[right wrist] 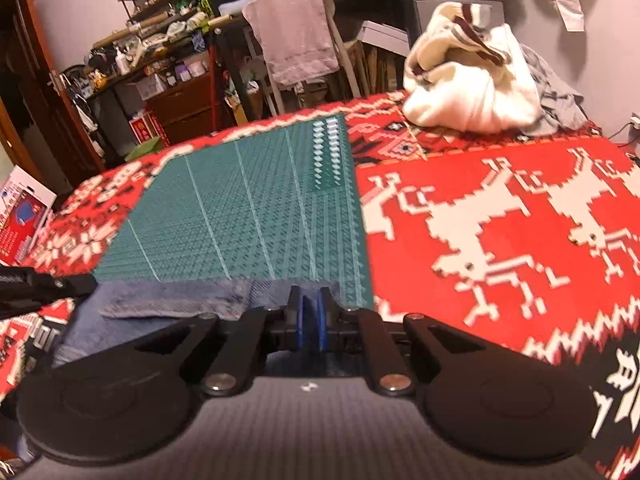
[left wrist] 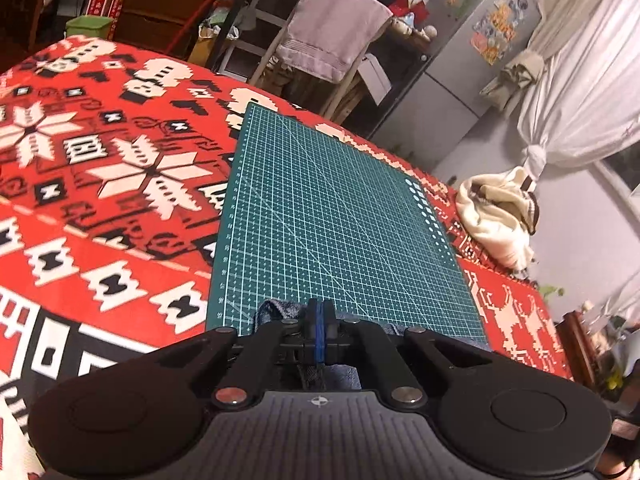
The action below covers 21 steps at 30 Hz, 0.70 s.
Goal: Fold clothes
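Viewing along my left gripper point(left wrist: 319, 322), I see its 2 blue-padded jaws pressed together on a fold of the blue denim garment point(left wrist: 276, 312), which bunches up around and beneath the fingertips at the near edge of the green cutting mat point(left wrist: 320, 208). The mat lies flat on a red, white and black patterned blanket point(left wrist: 100, 184) that covers the surface.

Along my right gripper point(right wrist: 311, 320), the 2 jaws stand almost together, with a thin strip of denim showing in the narrow gap between the blue pads point(right wrist: 322, 320); they are clamped on the same garment's edge. From this view the denim garment point(right wrist: 172, 300) spreads to the left of the right gripper, lying across the mat's near edge, with a folded hem band running along its top. At the far left of this view a black part of the left gripper point(right wrist: 44, 284) shows, at the garment's other end.

A cream garment with dark stripes point(right wrist: 468, 76) sits bundled on the blanket's far right corner, well apart from the mat, and a grey cloth point(right wrist: 560, 96) lies just beside it. Beyond the surface, a pinkish towel point(left wrist: 332, 32) hangs over a chair back, and cluttered shelves point(right wrist: 160, 44) fill the background.
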### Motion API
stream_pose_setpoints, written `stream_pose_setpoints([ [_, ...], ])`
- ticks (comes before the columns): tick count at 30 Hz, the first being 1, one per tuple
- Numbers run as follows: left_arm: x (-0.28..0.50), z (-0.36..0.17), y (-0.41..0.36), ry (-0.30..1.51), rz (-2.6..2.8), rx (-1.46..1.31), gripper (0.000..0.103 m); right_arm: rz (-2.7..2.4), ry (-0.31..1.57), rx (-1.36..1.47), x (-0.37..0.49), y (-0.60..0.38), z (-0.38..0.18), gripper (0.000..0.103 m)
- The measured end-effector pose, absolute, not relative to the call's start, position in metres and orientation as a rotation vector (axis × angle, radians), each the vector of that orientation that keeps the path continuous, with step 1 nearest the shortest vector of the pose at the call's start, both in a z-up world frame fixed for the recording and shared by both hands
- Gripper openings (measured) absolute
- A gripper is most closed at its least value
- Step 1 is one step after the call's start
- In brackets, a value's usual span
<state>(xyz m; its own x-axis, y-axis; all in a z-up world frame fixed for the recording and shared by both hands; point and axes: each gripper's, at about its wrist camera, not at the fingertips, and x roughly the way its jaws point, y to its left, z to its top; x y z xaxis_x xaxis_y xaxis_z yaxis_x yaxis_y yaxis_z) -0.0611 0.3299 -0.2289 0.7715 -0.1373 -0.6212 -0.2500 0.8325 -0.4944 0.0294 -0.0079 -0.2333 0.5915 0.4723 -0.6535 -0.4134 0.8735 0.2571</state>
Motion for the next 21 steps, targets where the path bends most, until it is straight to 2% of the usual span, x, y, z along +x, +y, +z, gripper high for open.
stream_pose_setpoints([
  [4, -0.066, -0.230, 0.328, 0.685, 0.071, -0.587, 0.003, 0.504, 0.789, 0.063, 0.027, -0.012, -0.235, 0.005],
  [8, -0.068, -0.224, 0.322, 0.687, 0.093, -0.535, 0.001, 0.467, 0.792, 0.030, 0.021, -0.017, -0.233, 0.007],
  [12, -0.071, -0.209, 0.316, 0.667, 0.007, -0.500, 0.000, 0.493, 0.719, 0.014, 0.003, -0.021, -0.217, 0.007],
  [16, -0.076, -0.196, 0.294, 0.664, -0.086, -0.473, 0.000, 0.583, 0.688, -0.016, -0.015, -0.002, -0.204, 0.007],
  [21, -0.076, -0.207, 0.256, 0.707, -0.153, -0.427, 0.000, 0.686, 0.683, -0.090, -0.036, 0.041, -0.202, 0.007],
])
